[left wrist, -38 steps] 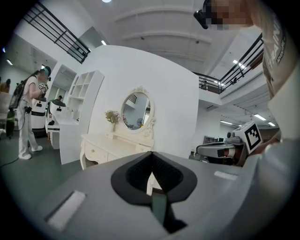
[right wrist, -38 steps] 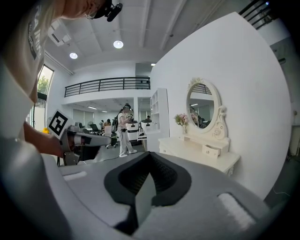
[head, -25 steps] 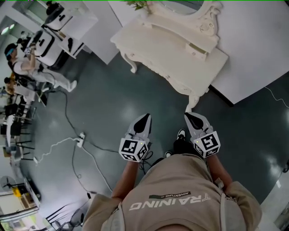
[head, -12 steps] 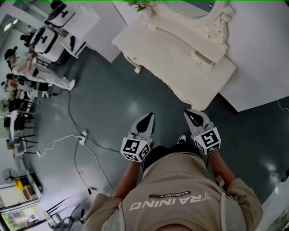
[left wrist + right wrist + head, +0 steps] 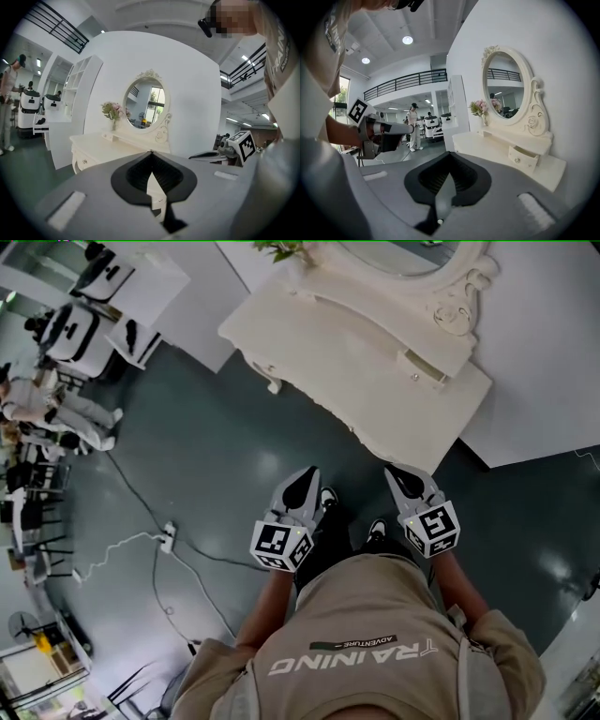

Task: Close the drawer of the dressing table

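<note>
- Left claw (image 5: 306, 472) is shut tight, tips together, and holds nothing. Its own camera shows the closed tips (image 5: 151, 153) pointing at the dressing table (image 5: 356, 343).
- Right claw (image 5: 395, 471) is shut too and is empty. In its own view the tips (image 5: 449, 153) meet in a point.
- Both claws are held out in front of the person, side by side, a little apart, same as a second ago.
- The dressing table looks closer now than before. Its front edge is near the right claw, but nothing touches it.
- The drawer (image 5: 524, 157) is the small one on the shelf under the mirror (image 5: 504, 89). It sticks out a bit, so it is not shut.
- Pink flowers (image 5: 478, 108) stand at the far end of the table.
- A shoe (image 5: 326, 495) now shows on the dark floor (image 5: 216, 456) beside the left claw. It was not there a second ago.
</note>
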`<state>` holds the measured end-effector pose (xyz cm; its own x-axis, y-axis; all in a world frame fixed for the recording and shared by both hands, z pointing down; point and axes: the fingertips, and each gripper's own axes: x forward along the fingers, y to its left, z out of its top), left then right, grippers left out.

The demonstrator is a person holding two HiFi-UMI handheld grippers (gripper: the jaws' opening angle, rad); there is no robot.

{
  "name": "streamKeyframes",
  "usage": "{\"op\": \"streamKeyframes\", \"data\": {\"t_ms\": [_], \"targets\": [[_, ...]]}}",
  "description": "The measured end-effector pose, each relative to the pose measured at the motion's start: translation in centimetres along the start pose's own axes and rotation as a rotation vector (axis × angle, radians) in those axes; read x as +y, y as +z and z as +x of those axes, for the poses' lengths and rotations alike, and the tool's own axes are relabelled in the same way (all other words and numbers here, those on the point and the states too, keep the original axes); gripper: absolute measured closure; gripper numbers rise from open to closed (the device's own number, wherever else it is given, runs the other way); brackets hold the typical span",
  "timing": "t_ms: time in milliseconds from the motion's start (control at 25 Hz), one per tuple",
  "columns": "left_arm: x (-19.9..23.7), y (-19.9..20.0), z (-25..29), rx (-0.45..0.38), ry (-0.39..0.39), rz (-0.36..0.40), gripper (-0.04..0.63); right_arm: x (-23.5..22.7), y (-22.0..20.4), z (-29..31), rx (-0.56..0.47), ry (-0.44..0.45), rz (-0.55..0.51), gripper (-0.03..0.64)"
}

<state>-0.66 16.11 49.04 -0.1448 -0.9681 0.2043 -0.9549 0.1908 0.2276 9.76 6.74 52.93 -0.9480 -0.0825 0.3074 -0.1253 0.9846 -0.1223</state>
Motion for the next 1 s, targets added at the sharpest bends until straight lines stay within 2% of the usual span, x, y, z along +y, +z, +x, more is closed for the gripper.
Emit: {"op": "streamKeyframes", "data": {"t_ms": [160,360,600,760,1000], "targets": [[2.9,1.8,2.9,-0.015,-0.061,0.012,0.580,-1.2,1.1,2.4,0.015,-0.088,-0.023,0.615],[7.4,6.3,6.3,-0.072,-0.117,0.066,0.580,-2.9,4.6,6.3,-0.019,-0.172,0.022,0.615],[12.1,6.4,8.6,-0.026,-0.188,0.048,0.580,-4.7,6.5,9.6,-0.057,-0.284,0.055,0.615],[14.2,6.7,10.5,-0.008,-0.232,0.047,0.580,-5.7,7.2,10.7,-0.044,-0.367,0.014,0.615],[15.1,6.4,12.3,0.004,-0.254,0.009,0.580,-7.3,7.7,9.8,-0.011,-0.432,0.004,0.615]]}}
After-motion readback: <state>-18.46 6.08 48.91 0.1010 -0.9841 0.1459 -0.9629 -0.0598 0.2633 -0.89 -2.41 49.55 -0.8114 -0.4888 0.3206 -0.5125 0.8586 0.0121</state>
